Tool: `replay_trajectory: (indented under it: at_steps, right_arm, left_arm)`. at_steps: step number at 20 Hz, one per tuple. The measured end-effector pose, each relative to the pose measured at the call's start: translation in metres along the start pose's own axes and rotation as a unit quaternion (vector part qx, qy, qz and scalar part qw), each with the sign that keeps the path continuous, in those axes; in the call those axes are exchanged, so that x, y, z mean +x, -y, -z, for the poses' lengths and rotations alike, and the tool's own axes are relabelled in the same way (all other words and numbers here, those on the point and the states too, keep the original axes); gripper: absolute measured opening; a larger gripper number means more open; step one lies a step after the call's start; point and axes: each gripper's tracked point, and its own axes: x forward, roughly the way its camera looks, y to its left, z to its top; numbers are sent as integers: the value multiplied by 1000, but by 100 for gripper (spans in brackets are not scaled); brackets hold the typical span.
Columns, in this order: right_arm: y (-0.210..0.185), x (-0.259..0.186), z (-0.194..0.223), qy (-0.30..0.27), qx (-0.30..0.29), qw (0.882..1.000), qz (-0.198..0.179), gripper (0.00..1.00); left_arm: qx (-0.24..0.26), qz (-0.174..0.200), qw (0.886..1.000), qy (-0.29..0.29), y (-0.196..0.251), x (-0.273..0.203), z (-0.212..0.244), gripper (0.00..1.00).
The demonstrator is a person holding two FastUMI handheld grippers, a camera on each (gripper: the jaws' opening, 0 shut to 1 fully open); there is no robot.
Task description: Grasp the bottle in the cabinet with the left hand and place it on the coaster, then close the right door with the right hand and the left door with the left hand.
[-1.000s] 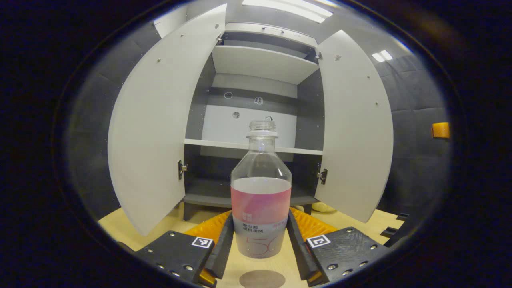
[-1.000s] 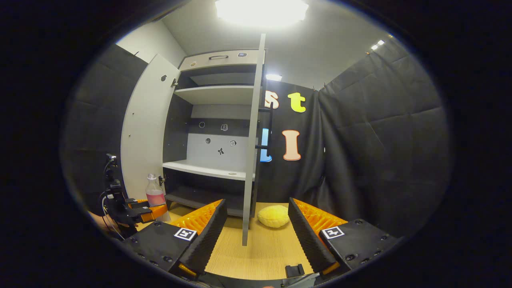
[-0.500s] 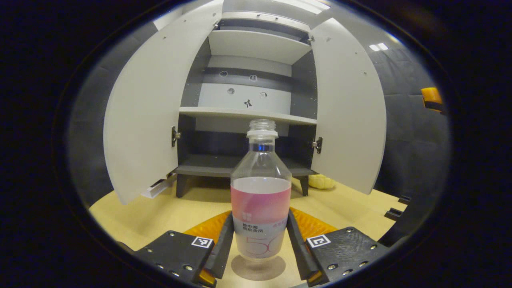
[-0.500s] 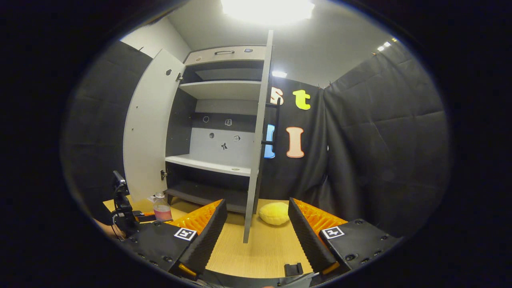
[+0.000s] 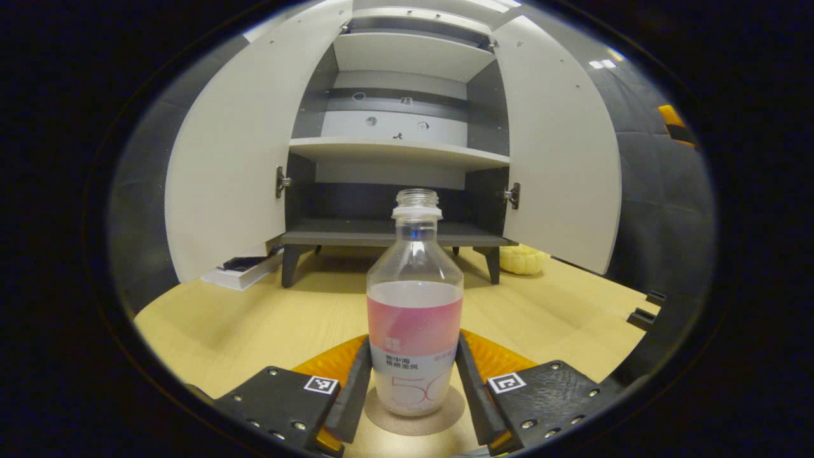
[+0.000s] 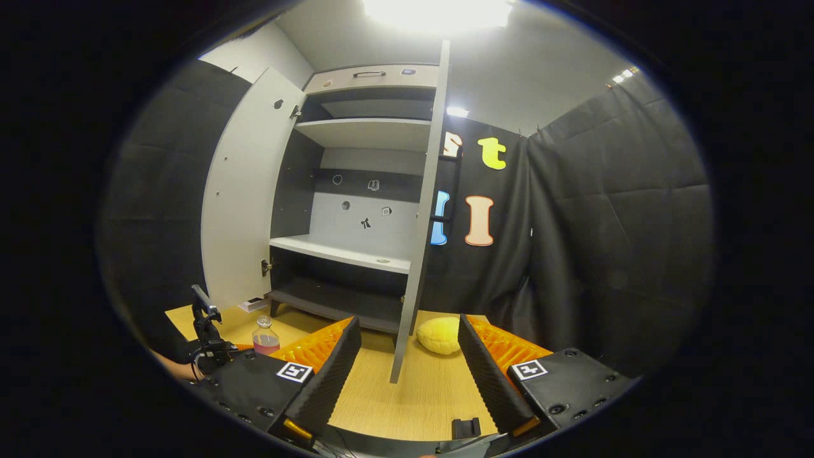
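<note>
A clear capless bottle (image 5: 414,305) with a pink label stands upright on the round brown coaster (image 5: 413,416) on the wooden table. My left gripper (image 5: 413,388) is shut on its lower half, a finger against each side. Behind it the grey cabinet stands with its left door (image 5: 229,146) and right door (image 5: 559,146) swung wide. In the right gripper view the bottle (image 6: 265,337) and the left gripper (image 6: 213,337) sit low at the left. My right gripper (image 6: 407,375) is open and holds nothing, and the right door (image 6: 423,222) shows edge-on just beyond its fingers.
A flat white box (image 5: 245,270) lies on the table under the left door. A yellow soft lump (image 5: 523,259) rests by the cabinet's right foot, near the right gripper (image 6: 441,334). Black clamps (image 5: 642,315) sit at the table's right edge. Black cloth walls close the booth.
My left gripper has come down with the bottle, from in the air in front of the cabinet onto the coaster. The right gripper has shifted only slightly and stays open.
</note>
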Motion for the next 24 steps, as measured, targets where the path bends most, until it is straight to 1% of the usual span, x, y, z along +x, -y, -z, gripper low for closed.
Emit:
replay_trajectory:
  at_steps: [3, 9, 10, 14, 15, 18, 21, 24]
  right_arm:
    - [-5, 1, 1, -1, -4, 1000, -6, 100]
    - [-8, 3, 0, 1, -4, 1000, -11, 100]
    - [-8, 2, 0, 2, -4, 1000, -12, 100]
    - [-10, 1, 0, 3, -3, 1000, -16, 100]
    - [-10, 1, -1, 5, -3, 1000, -16, 100]
    - [-7, 1, -6, 13, 4, 1000, -15, 100]
    - [-4, 1, -12, 28, 20, 999, -14, 100]
    - [1, 4, -17, 41, 43, 998, -12, 100]
  left_arm:
    - [-3, -6, 1000, 2, 0, -4, 5, 70]
    - [-1, -23, 1000, -6, 0, -3, 10, 72]
    - [1, -26, 1000, -10, -1, -3, 13, 79]
    - [11, -43, 999, -5, -8, -8, 8, 86]
    - [11, -44, 999, -1, -8, -10, 5, 86]
    - [23, -50, 998, 11, -9, -17, -16, 86]
    - [27, -46, 998, 36, 0, -32, -59, 86]
    - [20, -52, 996, 63, 3, -53, -102, 86]
